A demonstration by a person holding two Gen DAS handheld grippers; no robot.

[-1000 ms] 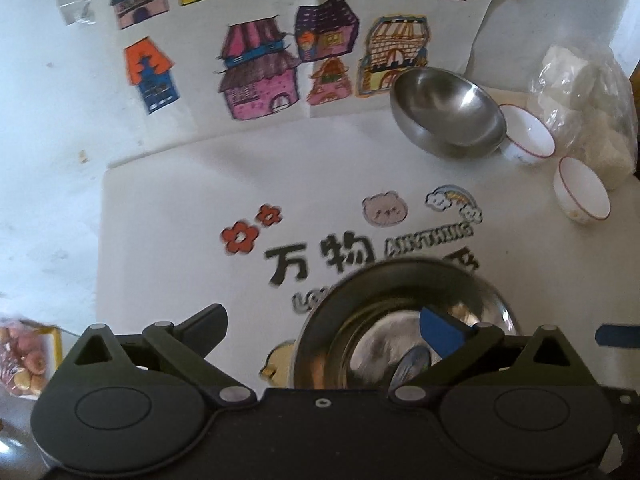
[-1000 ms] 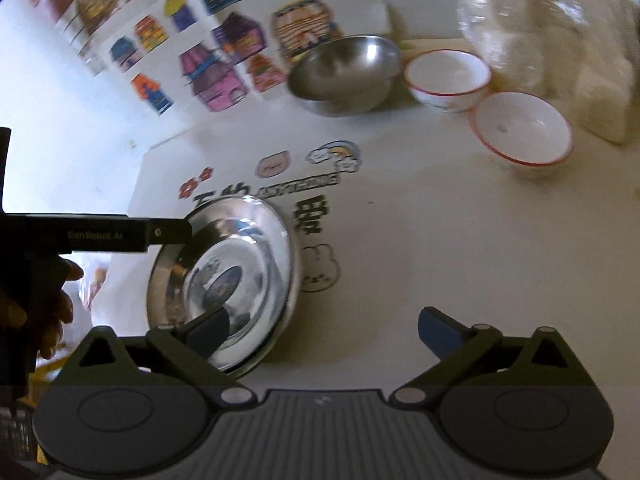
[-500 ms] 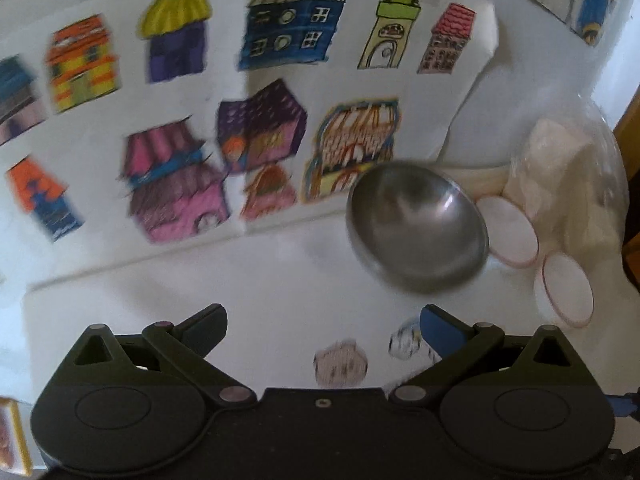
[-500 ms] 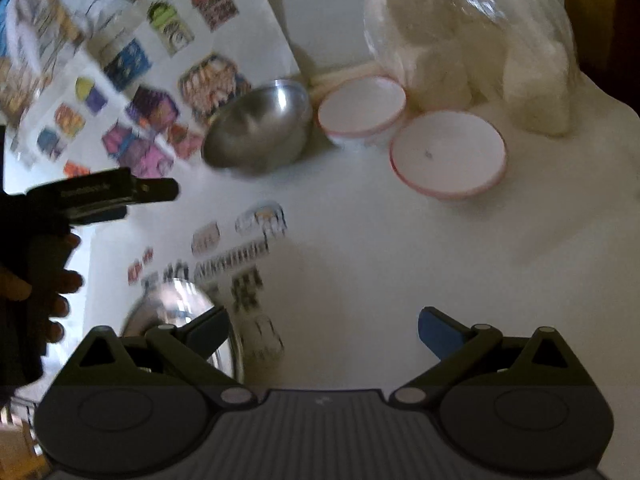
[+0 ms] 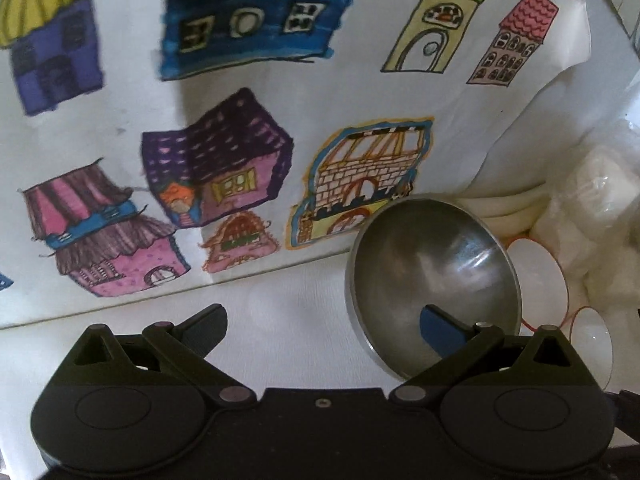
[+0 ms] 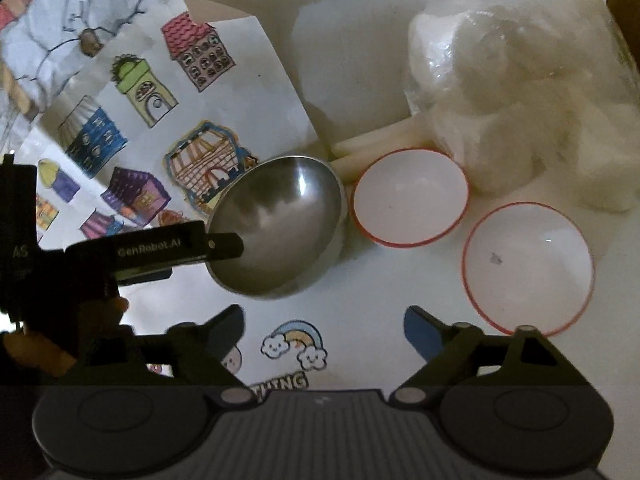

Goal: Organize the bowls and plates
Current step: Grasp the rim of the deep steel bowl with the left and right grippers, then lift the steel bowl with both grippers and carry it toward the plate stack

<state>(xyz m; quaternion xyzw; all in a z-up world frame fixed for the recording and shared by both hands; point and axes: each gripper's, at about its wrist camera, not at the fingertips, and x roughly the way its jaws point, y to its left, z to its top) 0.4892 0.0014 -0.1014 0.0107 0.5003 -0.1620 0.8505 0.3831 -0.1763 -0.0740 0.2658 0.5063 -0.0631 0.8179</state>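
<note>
A steel bowl [image 5: 432, 276] [image 6: 280, 220] rests tilted against the drawing sheet at the back of the table. My left gripper [image 5: 320, 320] is open, its blue right finger [image 5: 436, 328] over the bowl's inside and the bowl's left rim between the jaws. The right wrist view shows one left finger [image 6: 200, 246] reaching over that bowl. Two white bowls with red rims [image 6: 408, 196] [image 6: 528, 264] stand side by side to the right of it. My right gripper [image 6: 324, 322] hovers in front of the bowls, jaws closing with nothing between them.
A clear plastic bag of white lumps [image 6: 520, 100] sits behind the white bowls. Pale sticks [image 6: 380, 140] lie behind the steel bowl. A sheet of coloured house drawings [image 5: 240, 160] stands at the back. A hand [image 6: 40, 344] holds the left gripper.
Both grippers moved toward the back of the table. The steel plate dropped out of view. The left gripper reached the steel bowl, and the right gripper's jaws narrowed a little.
</note>
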